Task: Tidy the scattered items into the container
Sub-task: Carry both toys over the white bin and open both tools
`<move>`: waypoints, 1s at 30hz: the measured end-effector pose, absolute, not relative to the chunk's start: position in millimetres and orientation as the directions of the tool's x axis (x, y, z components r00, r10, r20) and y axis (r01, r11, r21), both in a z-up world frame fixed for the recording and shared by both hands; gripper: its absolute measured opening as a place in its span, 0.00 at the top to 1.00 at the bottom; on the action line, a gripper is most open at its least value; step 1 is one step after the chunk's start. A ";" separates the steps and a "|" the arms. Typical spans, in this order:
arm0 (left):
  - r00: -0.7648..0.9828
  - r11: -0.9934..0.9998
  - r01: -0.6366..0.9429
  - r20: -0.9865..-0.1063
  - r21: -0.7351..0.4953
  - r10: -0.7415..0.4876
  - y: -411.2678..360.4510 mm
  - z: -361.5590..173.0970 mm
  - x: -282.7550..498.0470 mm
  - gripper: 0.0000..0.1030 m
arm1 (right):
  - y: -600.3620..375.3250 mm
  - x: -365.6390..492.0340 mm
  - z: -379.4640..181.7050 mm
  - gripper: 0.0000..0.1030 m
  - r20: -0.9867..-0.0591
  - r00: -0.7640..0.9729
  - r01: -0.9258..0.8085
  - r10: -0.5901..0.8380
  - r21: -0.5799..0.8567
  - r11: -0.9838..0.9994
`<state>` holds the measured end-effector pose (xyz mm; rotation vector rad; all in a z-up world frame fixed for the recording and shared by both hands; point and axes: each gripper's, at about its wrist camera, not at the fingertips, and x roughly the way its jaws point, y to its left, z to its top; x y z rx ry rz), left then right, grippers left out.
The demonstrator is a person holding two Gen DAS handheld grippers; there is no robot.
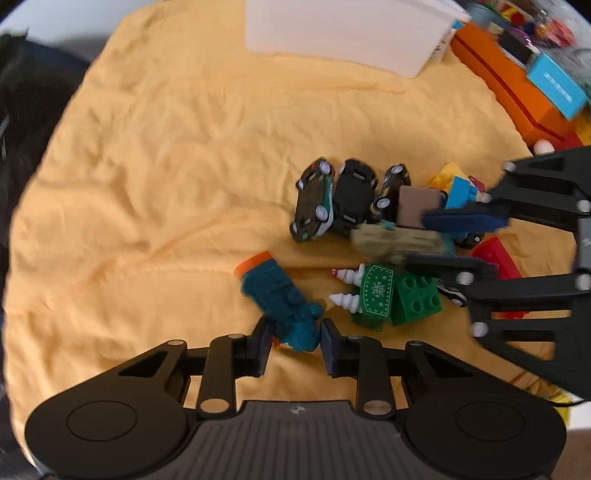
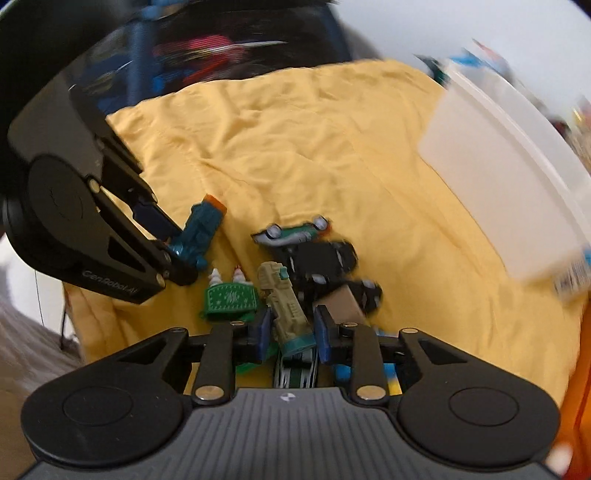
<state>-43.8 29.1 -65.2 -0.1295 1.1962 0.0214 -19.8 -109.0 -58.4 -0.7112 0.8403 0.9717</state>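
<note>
My left gripper (image 1: 295,343) is at the bottom of the left wrist view, shut on the near end of a teal toy figure with an orange tip (image 1: 275,295) that lies on the yellow cloth (image 1: 166,166). The right wrist view shows this gripper (image 2: 173,247) and the teal toy (image 2: 201,230) at the left. My right gripper (image 2: 291,336) is shut on a tan toy figure with a teal base (image 2: 284,306), above the toy pile. It reaches in from the right (image 1: 443,242) in the left wrist view. The white container (image 1: 351,29) (image 2: 498,184) stands beyond the pile.
Overturned dark toy cars (image 1: 332,199) lie beside a brown block (image 1: 417,206), a green brick (image 1: 417,299), a green piece with white cones (image 1: 375,295), a red brick (image 1: 495,254) and a blue brick (image 1: 460,192). An orange box (image 1: 509,92) with clutter is at the far right.
</note>
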 end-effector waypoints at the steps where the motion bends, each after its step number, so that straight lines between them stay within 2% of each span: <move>1: 0.377 0.994 -0.071 -0.925 -0.082 -0.049 28.5 -60.8 -44.4 0.70 | -113.3 -18.1 -54.0 0.74 -0.861 0.300 -0.894 0.411 -0.104 0.435; 4: 0.401 0.998 -0.038 -0.916 -0.041 -0.022 25.0 -50.3 -42.9 0.70 | -123.7 -15.7 -53.5 0.75 -0.869 0.265 -0.862 0.418 -0.019 0.506; 8: 0.441 1.000 0.002 -0.897 0.009 0.007 19.9 -33.4 -34.0 0.70 | -128.8 -9.8 -56.3 0.75 -0.864 0.299 -0.832 0.405 -0.027 0.555; 14: 0.538 0.997 0.037 -0.842 0.069 0.038 10.7 3.2 -14.4 0.69 | -139.8 1.8 -27.5 0.76 -0.805 0.378 -0.800 0.458 -0.035 0.599; 23: 0.667 0.986 0.061 -0.741 0.157 0.077 3.2 61.4 57.4 0.69 | -154.0 58.6 15.9 0.76 -0.686 0.536 -0.713 0.492 -0.054 0.700; 27: 0.705 0.979 0.038 -0.700 0.198 0.114 7.4 83.1 106.4 0.69 | -149.8 100.6 47.9 0.76 -0.588 0.633 -0.658 0.504 -0.065 0.750; 30: 0.700 0.979 0.021 -0.702 0.201 0.129 14.4 90.2 150.6 0.69 | -145.5 131.1 63.3 0.76 -0.534 0.682 -0.623 0.500 -0.066 0.780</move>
